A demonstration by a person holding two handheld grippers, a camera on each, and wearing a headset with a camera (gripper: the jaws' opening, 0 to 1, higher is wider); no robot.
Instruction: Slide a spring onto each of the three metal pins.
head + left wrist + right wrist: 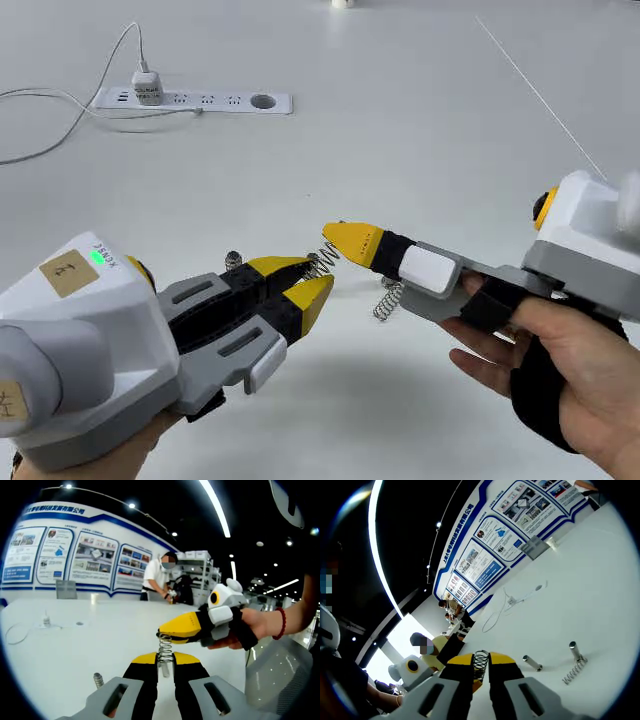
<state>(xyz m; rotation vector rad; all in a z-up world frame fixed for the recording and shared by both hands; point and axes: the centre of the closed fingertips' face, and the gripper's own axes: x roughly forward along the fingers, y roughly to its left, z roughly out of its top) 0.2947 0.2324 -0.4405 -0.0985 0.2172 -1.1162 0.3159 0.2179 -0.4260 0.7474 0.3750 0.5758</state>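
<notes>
**Spring held between two tools over a white table.** A wide, matte white table (420,130) is seen from the headset. A white power strip (195,100) lies toward its far left, and a plug (147,88) and a pale cable (60,112) are run into it. In the gripper views a hall is shown behind the table. It has a dark ceiling crossed by long light strips (215,505) and a wall hung with blue-and-white display boards (75,555). A person (157,577) is stood at the table's far end.

The spring (322,258) is held between the two tools at the table's near middle. In the head view its long axis is set aslant, from the left tool (314,274) up and rightward to the right tool (345,236). In the left gripper view it is pointed straight out along the jaws. The left tool's yellow tips are closed on a metal pin (165,670), which the spring's lower end meets. Whether any coils are seated over the pin cannot be told. The right tool is clamped on the spring's other end.

A second pin (233,260) is stood on the table just behind the left tool. A loose spring (388,298) is laid beside a third pin (576,651), beneath the right tool.

A tan sticker (68,272) bearing a handwritten character is fixed to the left tool's white housing, beside a green light (97,258). The small print next to it cannot be read. The boards are headed in Chinese characters on a blue band, too small to be read reliably.
</notes>
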